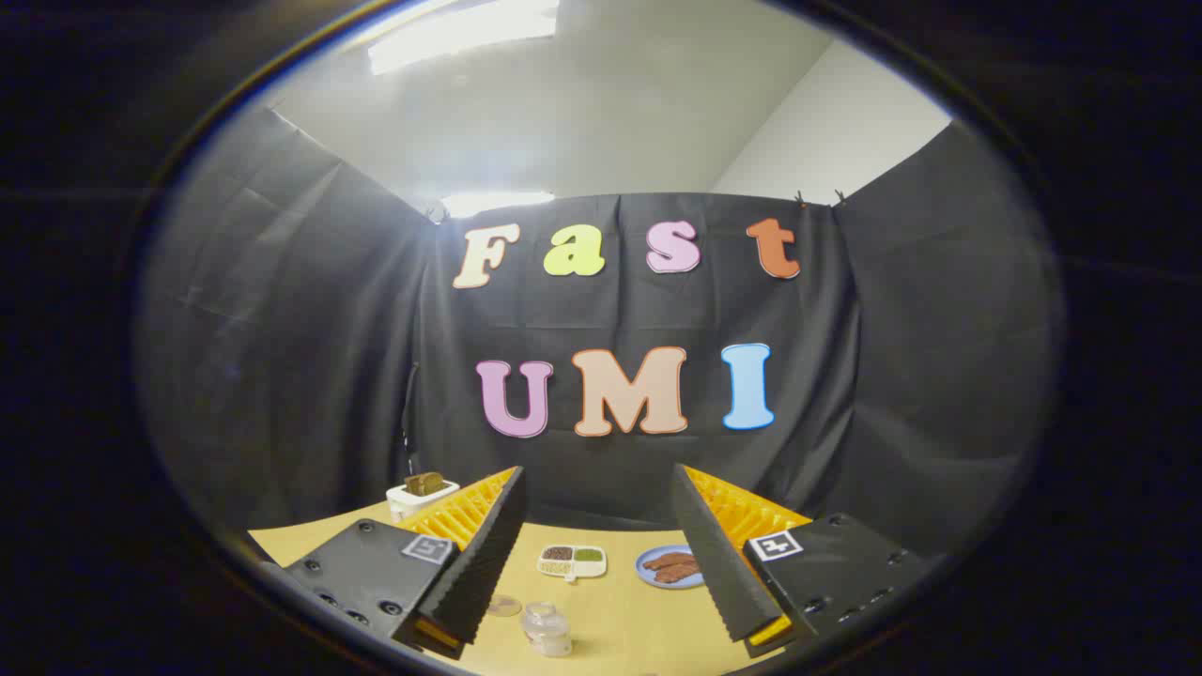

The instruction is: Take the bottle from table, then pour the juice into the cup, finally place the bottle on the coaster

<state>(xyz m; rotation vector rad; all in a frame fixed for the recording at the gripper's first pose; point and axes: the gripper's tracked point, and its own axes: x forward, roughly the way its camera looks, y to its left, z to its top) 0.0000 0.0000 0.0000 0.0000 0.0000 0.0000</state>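
Across the bottom of the frame runs the tan table [620,629]. My gripper [601,498] sits high above it with its fingers spread wide and nothing between them.

On the table, lower centre between the fingers, lie a blue plate of brown strips [669,567] and a white divided dish [571,561]. At lower left, beyond the left finger, is a white box holding something brown [421,494].

Lowest in the frame stands a small clear container [547,629], probably the cup, upright with its long axis vertical and its mouth up. Just left of it lies a faint clear disc [504,606], possibly the coaster.

I judge the bottle is not yet grasped. I would tilt down, find it, then close squarely around its body.
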